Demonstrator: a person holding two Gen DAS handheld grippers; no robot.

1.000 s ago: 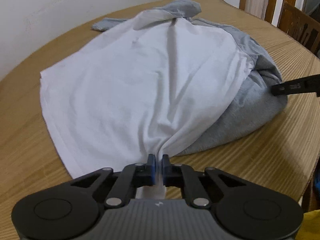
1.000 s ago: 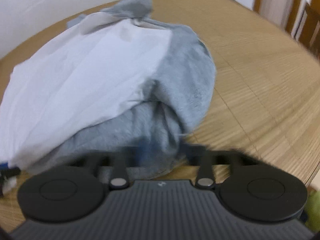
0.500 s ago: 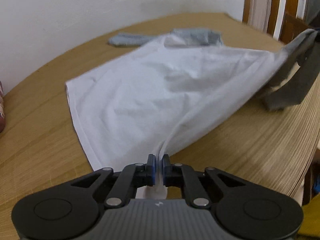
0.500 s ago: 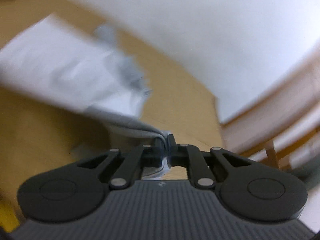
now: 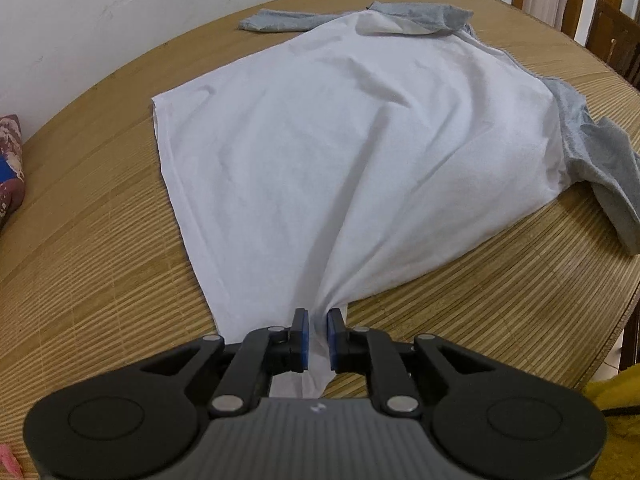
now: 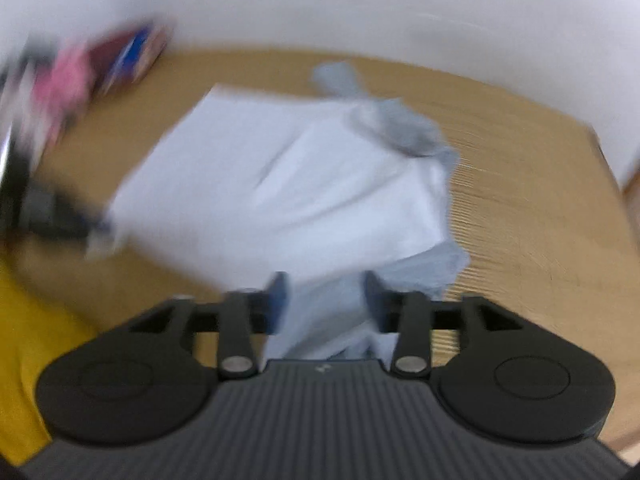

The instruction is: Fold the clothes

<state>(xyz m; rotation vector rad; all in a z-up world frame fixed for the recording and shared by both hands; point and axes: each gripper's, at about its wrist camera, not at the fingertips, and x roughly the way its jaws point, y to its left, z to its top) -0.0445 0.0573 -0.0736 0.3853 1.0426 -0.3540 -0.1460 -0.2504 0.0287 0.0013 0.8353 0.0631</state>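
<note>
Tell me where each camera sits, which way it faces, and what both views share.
Left wrist: rides the left claw, low over the table, looking along the white and grey shirt towards the wall; its fingers pinch the hem.
Right wrist: rides the right claw, blurred, facing the shirt from its grey-sleeve side; fingers apart, cloth between them.
Shared: shirt and table; the left claw shows at the right view's left edge.

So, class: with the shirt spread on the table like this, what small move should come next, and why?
Probably open the left tongs: the shirt lies spread on the table, but its hem is bunched between them; the right tongs look open.
</note>
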